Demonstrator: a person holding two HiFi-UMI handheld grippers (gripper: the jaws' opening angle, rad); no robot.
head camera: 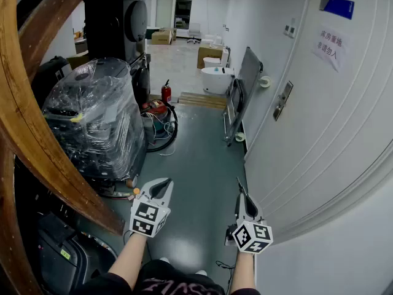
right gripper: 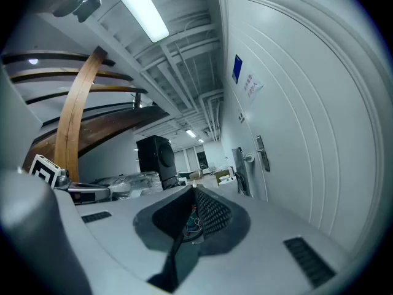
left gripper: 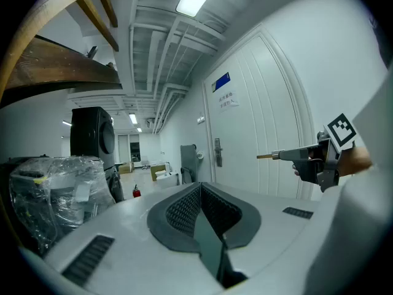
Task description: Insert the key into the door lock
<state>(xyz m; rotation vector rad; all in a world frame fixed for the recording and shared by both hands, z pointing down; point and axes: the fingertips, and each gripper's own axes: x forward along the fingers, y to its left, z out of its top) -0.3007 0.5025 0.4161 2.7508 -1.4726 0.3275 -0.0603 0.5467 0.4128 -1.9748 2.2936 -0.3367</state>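
The white door (head camera: 319, 134) runs along the right, and its metal lock plate with handle (head camera: 283, 101) is well ahead of both grippers. The same lock (left gripper: 217, 152) appears far off in the left gripper view, and the lock (right gripper: 263, 153) also shows in the right gripper view. My right gripper (head camera: 242, 196) is held level and shut on a thin brass key (left gripper: 265, 157) that sticks out forward past its tips. My left gripper (head camera: 164, 188) is beside it to the left, shut with nothing in it.
A curved wooden beam (head camera: 24, 121) crosses the left. A plastic-wrapped machine (head camera: 95, 115) and a tall black unit (head camera: 116, 23) stand on the left. A red fire extinguisher (head camera: 166, 92), coiled cables (head camera: 161, 125) and a leaning grey panel (head camera: 245, 78) lie ahead.
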